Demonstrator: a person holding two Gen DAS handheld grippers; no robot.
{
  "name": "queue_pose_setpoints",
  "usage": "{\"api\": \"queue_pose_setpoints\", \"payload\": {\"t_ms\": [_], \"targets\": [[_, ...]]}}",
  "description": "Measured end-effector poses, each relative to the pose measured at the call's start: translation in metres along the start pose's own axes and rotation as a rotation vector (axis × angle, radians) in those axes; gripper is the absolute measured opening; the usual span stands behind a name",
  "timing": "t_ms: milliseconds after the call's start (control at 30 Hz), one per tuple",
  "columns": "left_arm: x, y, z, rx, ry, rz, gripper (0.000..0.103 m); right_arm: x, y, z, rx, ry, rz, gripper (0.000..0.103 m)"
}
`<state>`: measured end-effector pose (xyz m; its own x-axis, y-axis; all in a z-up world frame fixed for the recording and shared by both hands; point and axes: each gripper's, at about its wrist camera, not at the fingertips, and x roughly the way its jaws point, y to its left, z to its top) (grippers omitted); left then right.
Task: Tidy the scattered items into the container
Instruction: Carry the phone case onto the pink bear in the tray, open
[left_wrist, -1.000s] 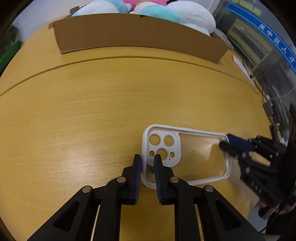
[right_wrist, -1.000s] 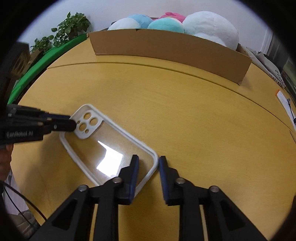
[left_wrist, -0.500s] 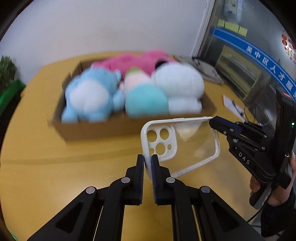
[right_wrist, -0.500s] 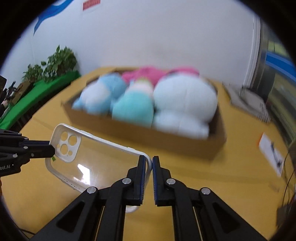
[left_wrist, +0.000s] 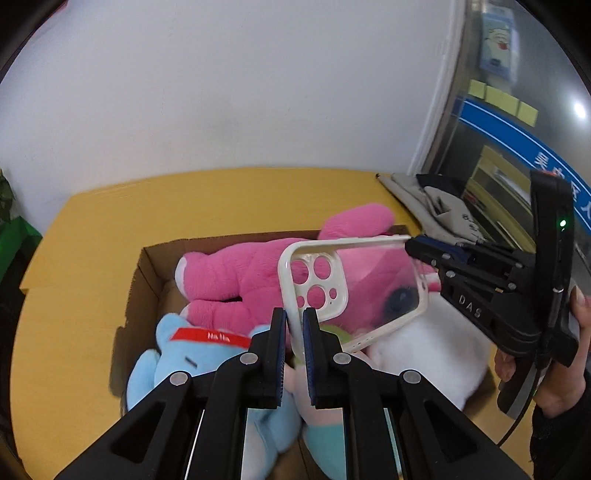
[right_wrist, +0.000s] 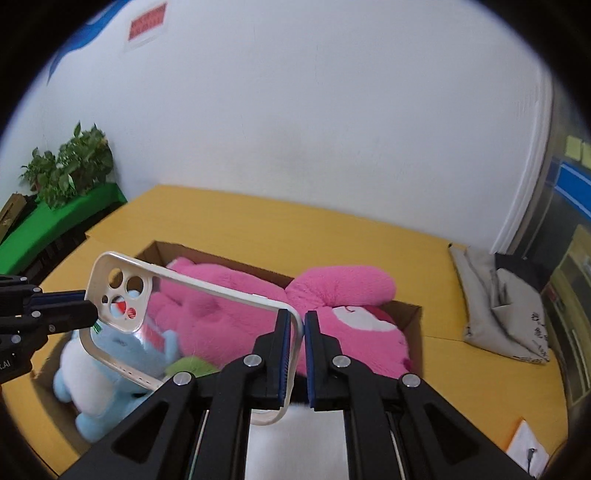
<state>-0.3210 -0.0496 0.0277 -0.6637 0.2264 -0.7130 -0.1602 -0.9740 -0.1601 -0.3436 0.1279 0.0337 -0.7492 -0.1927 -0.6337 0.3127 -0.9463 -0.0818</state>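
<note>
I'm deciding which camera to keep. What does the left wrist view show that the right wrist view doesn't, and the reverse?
Only the left wrist view: the person's hand holding the right gripper, and a red tag on the blue plush.
Only the right wrist view: a potted plant and a red wall sign.
Both: the clear phone case pinched at opposite ends, above the cardboard box and pink plush.

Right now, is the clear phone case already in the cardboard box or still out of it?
Still out: the phone case hangs above the plush toys in the box, pinched by left tongs and right tongs.
</note>
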Motion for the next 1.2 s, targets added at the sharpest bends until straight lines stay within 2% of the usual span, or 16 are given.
{"api": "queue_pose_setpoints", "payload": {"t_ms": [167, 233, 333, 367, 400, 467, 533, 600, 667, 767, 867, 900, 967, 1033, 1200], "targets": [[0.063, 0.015, 0.002, -0.024, 0.106, 0.028, 0.008, 0.075, -0.004, -0.009, 0.039, 0.155, -0.015, 0.006], [0.078, 0.019, -0.004, -0.026, 0.135, 0.053, 0.009, 0.084, -0.004, -0.009, 0.031, 0.187, -0.021, 0.006], [0.072, 0.023, -0.012, -0.046, 0.120, 0.050, 0.010, 0.074, -0.006, -0.010, 0.037, 0.190, -0.015, 0.009], [0.067, 0.022, -0.015, -0.053, 0.115, 0.055, 0.015, 0.071, -0.006, -0.010, 0.035, 0.189, -0.031, 0.025], [0.059, 0.020, -0.017, -0.058, 0.103, 0.070, 0.020, 0.067, -0.005, -0.009, 0.031, 0.185, -0.049, 0.051], [0.034, 0.018, -0.021, -0.057, 0.056, 0.116, 0.053, 0.046, -0.007, -0.010, 0.043, 0.143, -0.069, 0.073], [0.000, 0.013, -0.030, -0.041, -0.011, 0.182, 0.068, 0.018, -0.009, -0.015, 0.063, 0.099, -0.047, 0.073], [-0.032, 0.006, -0.044, -0.019, -0.056, 0.205, 0.073, -0.010, -0.008, -0.024, 0.074, 0.067, -0.018, 0.078], [-0.054, 0.000, -0.061, -0.006, -0.067, 0.209, 0.080, -0.044, 0.000, -0.042, 0.072, 0.023, 0.008, 0.079], [-0.084, -0.018, -0.094, 0.020, -0.083, 0.238, 0.082, -0.087, 0.017, -0.071, 0.065, -0.017, -0.009, 0.079], [-0.109, -0.039, -0.131, 0.049, -0.120, 0.319, 0.082, -0.119, 0.029, -0.099, 0.110, -0.034, -0.021, 0.079], [-0.118, -0.046, -0.143, 0.039, -0.131, 0.326, 0.082, -0.127, 0.032, -0.107, 0.125, -0.030, -0.010, 0.079], [-0.131, -0.050, -0.159, 0.006, -0.137, 0.291, 0.082, -0.145, 0.042, -0.122, 0.123, -0.030, -0.003, 0.079], [-0.142, -0.054, -0.173, -0.037, -0.135, 0.244, 0.082, -0.162, 0.049, -0.135, 0.107, -0.031, -0.038, 0.079], [-0.157, -0.063, -0.195, -0.094, -0.137, 0.219, 0.083, -0.192, 0.054, -0.152, 0.101, -0.035, -0.067, 0.079]]}}
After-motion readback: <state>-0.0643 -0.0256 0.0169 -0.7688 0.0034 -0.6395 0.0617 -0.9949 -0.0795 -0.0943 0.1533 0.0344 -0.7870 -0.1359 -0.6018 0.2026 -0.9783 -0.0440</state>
